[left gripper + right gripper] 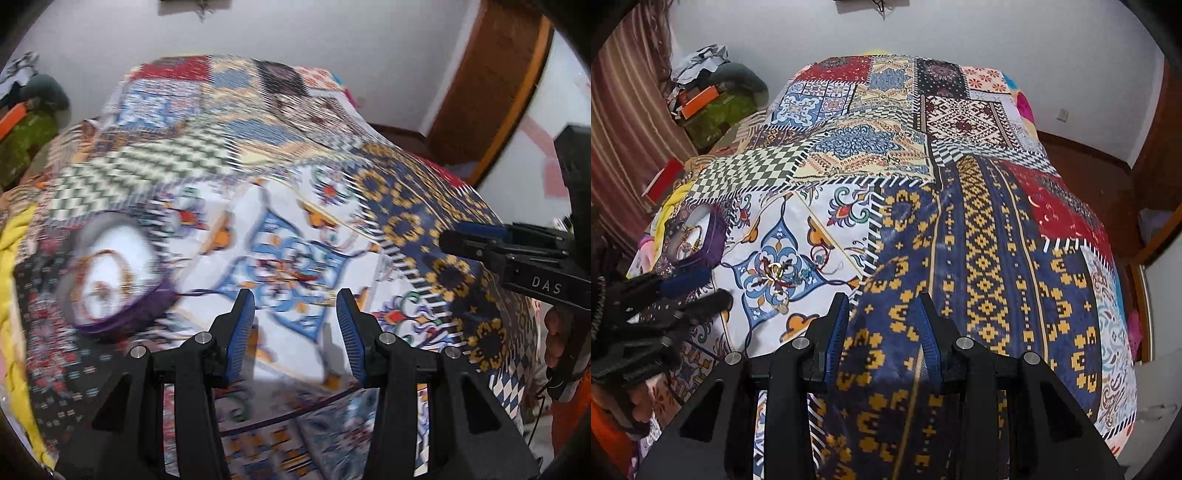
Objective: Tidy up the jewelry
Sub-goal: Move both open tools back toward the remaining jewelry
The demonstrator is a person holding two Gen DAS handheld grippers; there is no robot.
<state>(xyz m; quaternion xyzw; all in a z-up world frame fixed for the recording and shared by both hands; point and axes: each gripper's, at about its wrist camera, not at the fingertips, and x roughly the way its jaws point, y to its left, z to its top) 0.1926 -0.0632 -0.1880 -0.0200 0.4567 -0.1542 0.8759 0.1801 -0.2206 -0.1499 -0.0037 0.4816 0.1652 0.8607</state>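
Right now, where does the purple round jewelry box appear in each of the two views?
Left wrist: purple jewelry box at left of centre, blurred, left of the left gripper.
Right wrist: far left, above the left gripper.
Shared landmark: the white floral patch beside it.

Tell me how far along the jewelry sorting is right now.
Partly done, it seems. The purple round box on the patterned bedspread already holds gold-coloured jewelry. Nothing is in hand: the left gripper and right gripper are both open and empty. Left: small gold pieces lie loose on the white floral patch, outside the box. The left view is too blurred to add more.
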